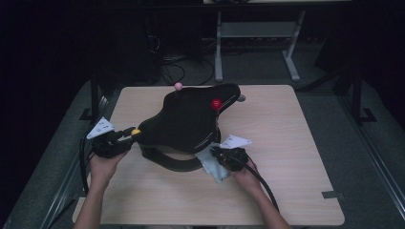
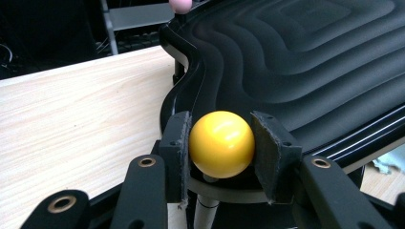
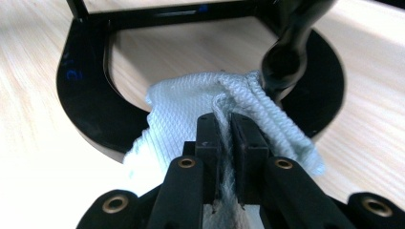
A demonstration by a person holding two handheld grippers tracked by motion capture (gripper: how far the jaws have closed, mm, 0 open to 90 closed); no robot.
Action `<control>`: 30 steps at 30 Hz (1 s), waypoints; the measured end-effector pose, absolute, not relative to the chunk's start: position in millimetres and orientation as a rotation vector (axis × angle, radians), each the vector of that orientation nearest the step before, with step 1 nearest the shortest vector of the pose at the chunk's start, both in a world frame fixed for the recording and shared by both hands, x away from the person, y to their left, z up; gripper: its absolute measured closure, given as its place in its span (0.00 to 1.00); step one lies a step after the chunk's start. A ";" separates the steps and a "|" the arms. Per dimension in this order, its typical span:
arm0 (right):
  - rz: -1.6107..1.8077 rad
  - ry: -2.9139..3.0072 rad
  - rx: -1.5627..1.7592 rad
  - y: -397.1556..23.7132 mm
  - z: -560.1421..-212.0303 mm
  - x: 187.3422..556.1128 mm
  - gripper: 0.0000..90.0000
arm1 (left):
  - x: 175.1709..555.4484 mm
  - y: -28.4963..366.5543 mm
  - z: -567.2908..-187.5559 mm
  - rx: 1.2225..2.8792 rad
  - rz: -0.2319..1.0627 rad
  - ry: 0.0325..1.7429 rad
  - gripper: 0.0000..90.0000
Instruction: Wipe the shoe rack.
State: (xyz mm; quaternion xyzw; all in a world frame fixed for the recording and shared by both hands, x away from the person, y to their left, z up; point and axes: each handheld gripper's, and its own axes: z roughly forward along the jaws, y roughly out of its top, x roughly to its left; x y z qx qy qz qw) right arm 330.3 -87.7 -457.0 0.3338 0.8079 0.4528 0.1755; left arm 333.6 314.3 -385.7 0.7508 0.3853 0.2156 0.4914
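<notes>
A black wavy board (image 1: 188, 119) stands on a black stand in the middle of the table, with ball knobs at its edges. My left gripper (image 1: 125, 137) is shut on the yellow ball knob (image 2: 221, 144) at the board's left corner (image 1: 136, 132); both pads press its sides. My right gripper (image 3: 225, 125) is shut on a pale white cloth (image 3: 210, 102), pinched between its pads. The cloth (image 1: 213, 164) lies on the table at the front right of the stand's curved base (image 3: 90, 95), with my right gripper (image 1: 217, 152) just behind it.
A red ball knob (image 1: 216, 103) and a pink one (image 1: 178, 86) sit at the board's far edges. The light wooden table (image 1: 286, 157) has bare room to the right and front. Dark floor and desk legs lie beyond.
</notes>
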 end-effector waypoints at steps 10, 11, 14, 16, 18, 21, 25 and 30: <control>1.276 2.253 1.057 -113.1 -460.6 336.1 0.91 | 333.9 314.3 -385.5 1.825 0.529 0.934 0.67; 1.268 2.256 1.081 -114.8 -463.0 338.5 0.91 | 333.8 314.2 -385.5 1.825 0.528 0.935 0.67; 1.315 2.199 1.141 -124.2 -460.7 341.6 0.91 | 334.1 314.3 -385.6 1.827 0.531 0.931 0.67; 1.337 2.165 1.158 -128.3 -455.8 344.5 0.91 | 334.4 314.3 -385.8 1.824 0.530 0.933 0.67; 1.348 2.158 1.163 -126.8 -452.7 348.7 0.91 | 334.8 314.3 -385.9 1.823 0.531 0.934 0.67; 1.326 2.221 1.135 -114.3 -456.4 355.8 0.91 | 335.1 314.4 -386.0 1.822 0.531 0.936 0.67; 1.255 2.303 1.128 -102.1 -468.8 360.5 0.91 | 336.1 315.5 -386.3 1.815 0.530 0.942 0.67; 1.333 2.244 1.118 -107.9 -456.3 360.7 0.91 | 339.0 314.8 -385.4 1.822 0.535 0.948 0.67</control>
